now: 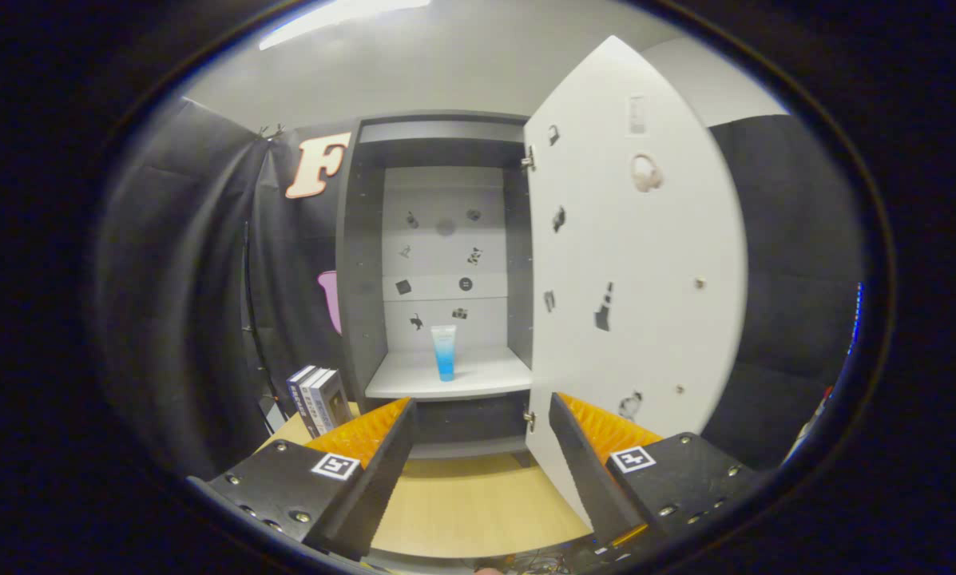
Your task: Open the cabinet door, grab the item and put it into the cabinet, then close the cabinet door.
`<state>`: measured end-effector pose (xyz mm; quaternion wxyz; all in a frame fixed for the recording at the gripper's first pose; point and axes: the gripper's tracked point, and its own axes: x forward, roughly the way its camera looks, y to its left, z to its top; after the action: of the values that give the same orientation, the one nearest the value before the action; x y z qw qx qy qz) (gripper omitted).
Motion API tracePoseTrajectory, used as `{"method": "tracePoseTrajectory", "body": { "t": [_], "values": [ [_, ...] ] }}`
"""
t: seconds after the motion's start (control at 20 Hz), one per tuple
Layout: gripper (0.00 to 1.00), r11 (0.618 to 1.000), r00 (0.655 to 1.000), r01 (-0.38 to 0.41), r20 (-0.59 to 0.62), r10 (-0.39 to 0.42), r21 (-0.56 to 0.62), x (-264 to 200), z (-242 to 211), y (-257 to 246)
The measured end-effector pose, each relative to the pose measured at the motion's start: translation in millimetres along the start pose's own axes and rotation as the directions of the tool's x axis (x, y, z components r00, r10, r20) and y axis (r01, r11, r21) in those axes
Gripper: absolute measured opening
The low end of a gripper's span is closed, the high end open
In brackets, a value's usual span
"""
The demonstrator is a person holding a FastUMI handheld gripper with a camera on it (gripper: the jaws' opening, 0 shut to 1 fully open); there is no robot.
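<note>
Beyond the fingers, spread wide and holding nothing, we see the tube (444, 352) upright on the cabinet (355, 263) shelf, so we judge closing remains. The door (645, 263) stands open just right of the gripper (481, 423); we must swing it shut. Its stickers are too small to read.

my fingers (481, 415): ridged pads, spread with nothing between
cabinet door (645, 263): smooth matt white
tube (444, 352): glossy plastic
tabletop (470, 503): pale wood

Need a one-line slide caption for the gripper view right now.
Open gripper faces the cabinet, its door swung wide, blue tube standing on the shelf, books alongside.
</note>
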<state>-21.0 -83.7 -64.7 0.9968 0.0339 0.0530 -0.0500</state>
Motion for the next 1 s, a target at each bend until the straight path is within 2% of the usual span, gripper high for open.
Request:
{"method": "tracePoseTrajectory", "body": {
  "t": [0.25,0.45,0.7,0.85,1.0],
  "values": [
    [0.98,0.992,0.992,0.121,0.022,-0.122,0.046,-46.7,10.2,-92.8],
    [0.98,0.982,0.983,0.183,0.024,-0.184,0.033,-47.7,11.5,-157.2],
    [0.98,0.984,0.983,0.181,0.029,-0.181,0.006,-10.3,14.6,-211.3],
    [0.98,0.992,0.992,0.125,0.025,-0.125,0.034,12.8,16.1,-221.5],
    [0.98,0.997,0.997,0.076,0.008,-0.076,0.013,34.4,10.4,-227.6]
  ]
}}
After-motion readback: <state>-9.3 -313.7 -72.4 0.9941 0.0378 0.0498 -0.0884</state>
